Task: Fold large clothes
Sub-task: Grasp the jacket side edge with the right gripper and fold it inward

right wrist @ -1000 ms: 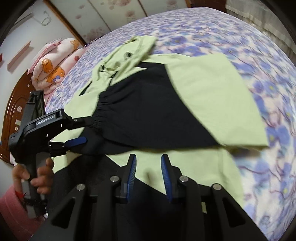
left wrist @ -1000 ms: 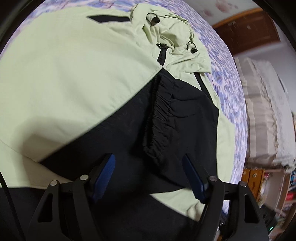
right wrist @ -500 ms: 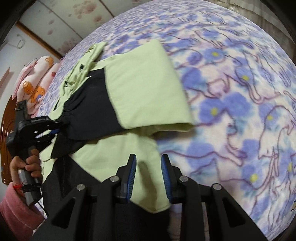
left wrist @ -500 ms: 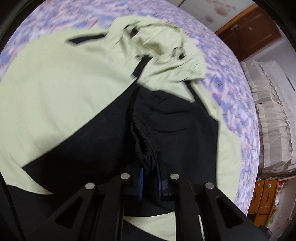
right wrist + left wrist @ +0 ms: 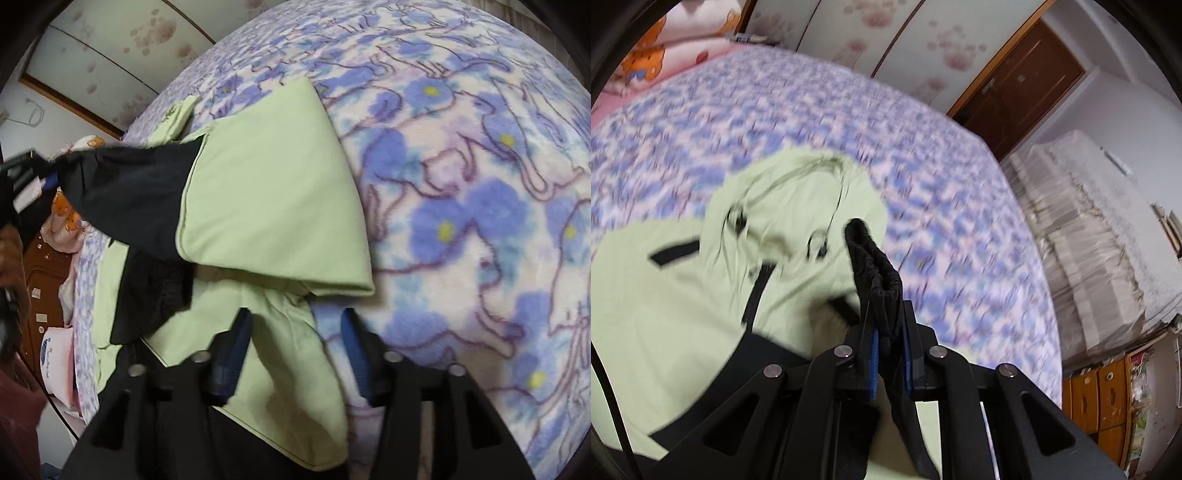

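A light green jacket [image 5: 665, 295] with black panels lies on the bed, its hood [image 5: 798, 199] toward the far end. My left gripper [image 5: 888, 332] is shut on the sleeve's black elastic cuff [image 5: 875, 258], held up off the jacket. In the right wrist view the raised sleeve [image 5: 273, 192] stretches from green to black toward the left gripper [image 5: 44, 173] at the far left. My right gripper [image 5: 295, 332] hangs over the jacket's green edge [image 5: 288, 369]. Its jaws are opening; the fabric lies under and between them, and the pads do not press on it.
A blue flowered blanket [image 5: 461, 184] covers the bed. Bear-print bedding [image 5: 657, 55] is piled at the head. A covered stack [image 5: 1089, 240], a wooden cabinet [image 5: 1108, 398] and a dark door [image 5: 1023, 85] stand past the bed's right side. A person's hand [image 5: 11, 251] holds the left gripper.
My left gripper closed on the black cuff and lifted it off the jacket. My right gripper slid toward the jacket's edge and its jaws spread apart.
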